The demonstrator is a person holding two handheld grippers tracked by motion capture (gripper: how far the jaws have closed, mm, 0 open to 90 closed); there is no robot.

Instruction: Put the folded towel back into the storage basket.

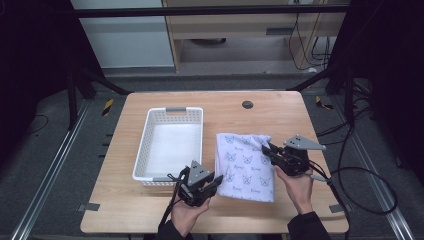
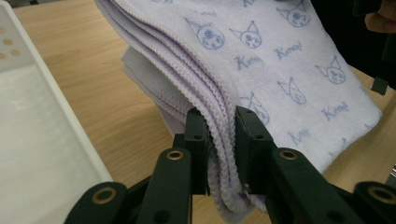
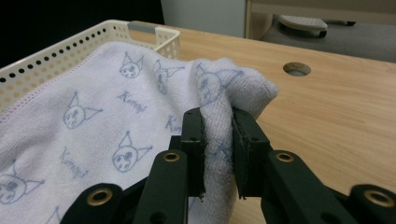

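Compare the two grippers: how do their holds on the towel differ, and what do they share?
The left gripper pinches the towel at its near left edge, across several stacked layers; the right gripper pinches a bunched fold at its far right corner. The left gripper sits beside the basket; the right is farther from it. Both are shut on the towel.

Towel (image 2: 280, 60) runs past the top edge of the left gripper view, its pinched hem hidden between the jaws; basket (image 2: 42, 135) cut by that view's left edge; person's forearms (image 1: 307, 227) cut at the high view's bottom edge; towel lettering too small to read there.
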